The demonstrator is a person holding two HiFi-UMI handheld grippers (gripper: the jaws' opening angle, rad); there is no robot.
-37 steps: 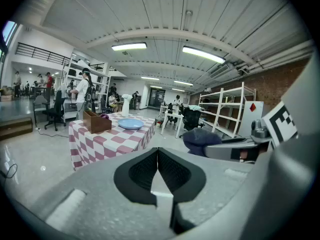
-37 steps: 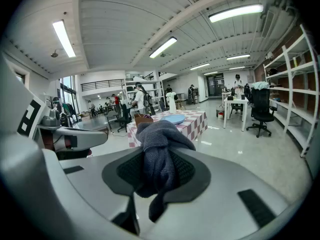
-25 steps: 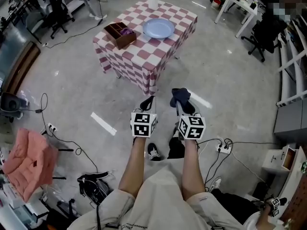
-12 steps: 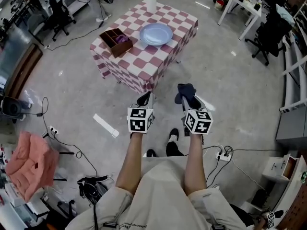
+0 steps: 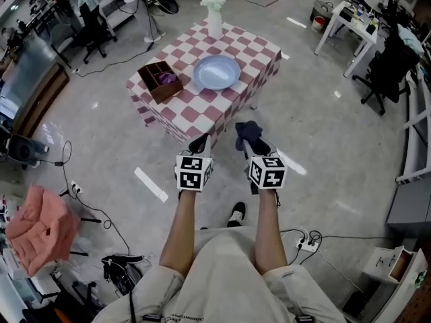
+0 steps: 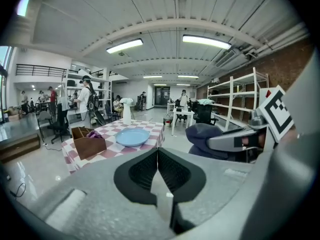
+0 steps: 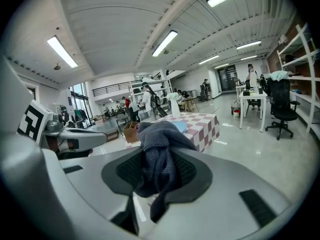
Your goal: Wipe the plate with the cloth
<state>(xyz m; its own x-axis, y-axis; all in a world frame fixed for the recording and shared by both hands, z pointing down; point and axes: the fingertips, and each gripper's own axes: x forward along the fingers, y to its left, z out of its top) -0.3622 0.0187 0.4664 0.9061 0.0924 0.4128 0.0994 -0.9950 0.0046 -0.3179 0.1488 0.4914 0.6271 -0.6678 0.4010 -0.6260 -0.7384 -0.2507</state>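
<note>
A light blue plate lies on a table with a red-and-white checked cloth, ahead of me; it also shows in the left gripper view as the plate. My right gripper is shut on a dark blue-grey cloth, which bunches between its jaws as the cloth. My left gripper is shut with nothing between its jaws, as the left gripper shows. Both are held over the floor, short of the table's near corner.
A brown wooden box with a purple item stands left of the plate, a white vase at the table's far side. Office chairs, desks, floor cables and a pink cushioned stool surround the spot.
The table and plate have come closer in the head view. Both grippers stay shut, the right one still holding the cloth.
</note>
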